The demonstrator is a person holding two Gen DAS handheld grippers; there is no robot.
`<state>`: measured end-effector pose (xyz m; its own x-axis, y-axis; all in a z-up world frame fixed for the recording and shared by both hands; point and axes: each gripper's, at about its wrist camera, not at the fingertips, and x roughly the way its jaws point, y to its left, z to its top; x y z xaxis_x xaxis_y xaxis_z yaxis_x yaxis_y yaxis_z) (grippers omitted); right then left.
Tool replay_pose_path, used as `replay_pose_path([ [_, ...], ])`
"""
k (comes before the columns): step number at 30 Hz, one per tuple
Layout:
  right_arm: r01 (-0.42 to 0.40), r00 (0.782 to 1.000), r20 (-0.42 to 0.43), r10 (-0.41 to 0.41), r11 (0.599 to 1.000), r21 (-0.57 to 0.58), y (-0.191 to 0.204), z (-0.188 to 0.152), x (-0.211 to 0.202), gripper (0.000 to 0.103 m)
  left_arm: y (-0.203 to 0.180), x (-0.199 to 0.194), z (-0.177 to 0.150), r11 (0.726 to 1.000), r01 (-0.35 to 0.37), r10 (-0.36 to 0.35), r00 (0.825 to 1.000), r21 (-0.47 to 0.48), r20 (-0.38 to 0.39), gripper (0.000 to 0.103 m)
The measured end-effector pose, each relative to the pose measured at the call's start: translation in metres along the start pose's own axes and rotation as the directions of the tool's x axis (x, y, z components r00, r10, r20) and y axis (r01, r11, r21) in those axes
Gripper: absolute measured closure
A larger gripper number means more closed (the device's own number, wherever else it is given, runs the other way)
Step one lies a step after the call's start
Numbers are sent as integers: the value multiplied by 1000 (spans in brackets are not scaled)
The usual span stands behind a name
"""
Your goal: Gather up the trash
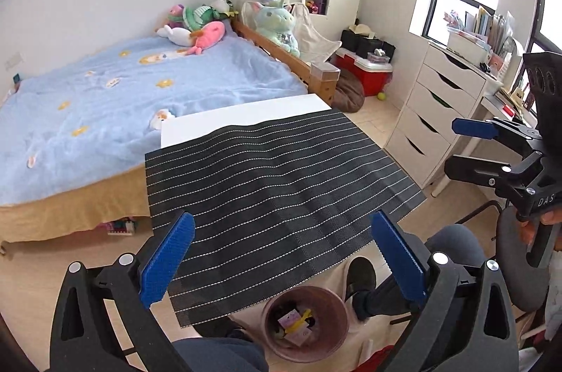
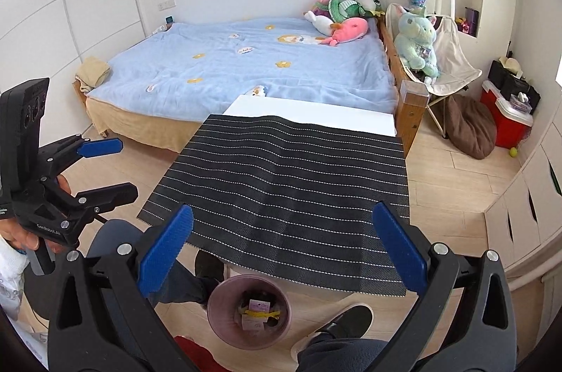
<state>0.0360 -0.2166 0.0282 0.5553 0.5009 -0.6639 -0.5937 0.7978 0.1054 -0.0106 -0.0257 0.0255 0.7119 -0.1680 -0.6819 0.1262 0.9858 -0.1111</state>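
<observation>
A pink round bin stands on the floor under the near edge of the table; it also shows in the right wrist view. Inside lie scraps of trash, pink paper and a yellow wrapper. A black striped mat covers the white table and carries nothing; it shows in the right wrist view too. My left gripper is open and empty above the mat's near edge. My right gripper is open and empty, also over the near edge. Each gripper shows at the side of the other's view.
A bed with a blue blanket and plush toys stands behind the table. A white drawer unit is at the right. A brown beanbag and red cooler sit by the wall. The person's legs and shoes flank the bin.
</observation>
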Motion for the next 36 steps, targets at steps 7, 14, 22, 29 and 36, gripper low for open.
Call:
replay_pose_path([
  [7,1,1000,-15,-1,1000,-6,0,1,8,3,4,1,2,1000,-26,26,1000,-17,15,6],
  [14,1,1000,-27,-1,1000,-10,2,2,14,3,4,0,1,1000,-11,11,1000,-18,27,6],
  [22,1,1000,-32,-2,1000,-14,3,0,15,3,6,-2,0,1000,-11,12,999,-27,29,6],
  [29,2,999,-32,-3,1000,-15,3,-2,15,3,6,-2,0,1000,-11,12,1000,-28,28,6],
  [36,2,999,-34,-2,1000,-14,4,-2,15,3,3,-2,2,1000,-8,9,1000,-26,25,6],
])
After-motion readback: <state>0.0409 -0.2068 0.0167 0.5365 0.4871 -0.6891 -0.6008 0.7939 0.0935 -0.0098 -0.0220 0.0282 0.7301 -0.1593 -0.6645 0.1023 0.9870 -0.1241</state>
